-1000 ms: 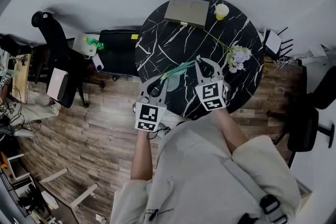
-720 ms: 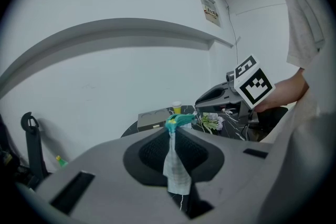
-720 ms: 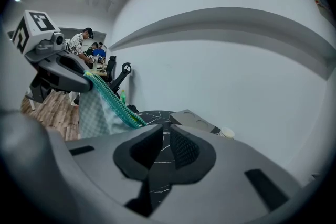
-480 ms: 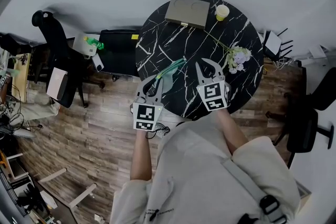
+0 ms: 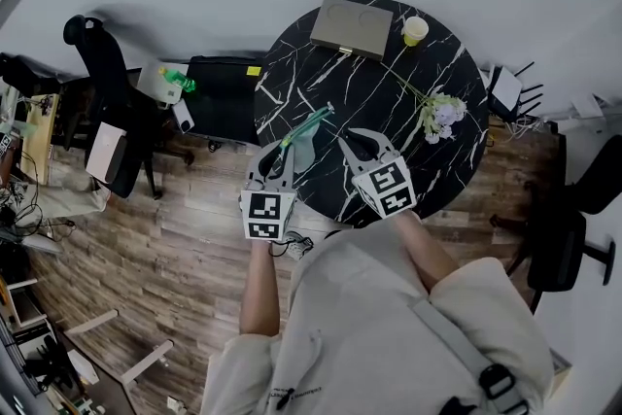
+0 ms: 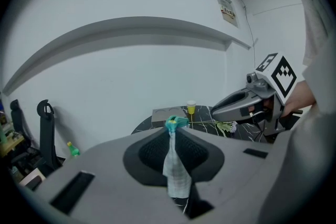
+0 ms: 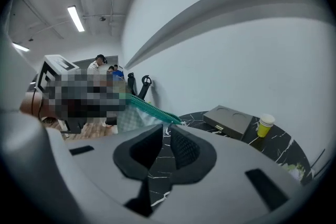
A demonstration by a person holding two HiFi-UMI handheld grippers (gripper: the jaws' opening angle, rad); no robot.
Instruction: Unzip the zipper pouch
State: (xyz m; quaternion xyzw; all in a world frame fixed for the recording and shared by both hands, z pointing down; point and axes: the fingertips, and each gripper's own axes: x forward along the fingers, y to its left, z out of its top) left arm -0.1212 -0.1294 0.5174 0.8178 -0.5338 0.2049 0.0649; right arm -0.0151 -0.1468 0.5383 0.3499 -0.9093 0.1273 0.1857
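The zipper pouch (image 5: 305,143) is pale mesh with a green zipper (image 7: 152,109) along its top. It is held up over the table's left edge. My left gripper (image 5: 282,154) is shut on the pouch's near end, and the mesh (image 6: 176,170) is pinched between its pads, with the green zipper end (image 6: 176,123) sticking up past the tips. My right gripper (image 5: 356,141) hovers just right of the pouch. Its jaws stand slightly apart with nothing between them (image 7: 168,131), and the zipper's far end lies just beyond their tips.
The round black marble table (image 5: 389,83) carries a grey box (image 5: 352,26), a yellow cup (image 5: 415,30) and a sprig of flowers (image 5: 442,115). Left of the table are a black case (image 5: 219,92), a green bottle (image 5: 173,78) and an office chair (image 5: 97,53).
The right gripper has let go of the zipper's end and drawn back left. The pouch, earlier stretched between both grippers, now hangs from the left one alone.
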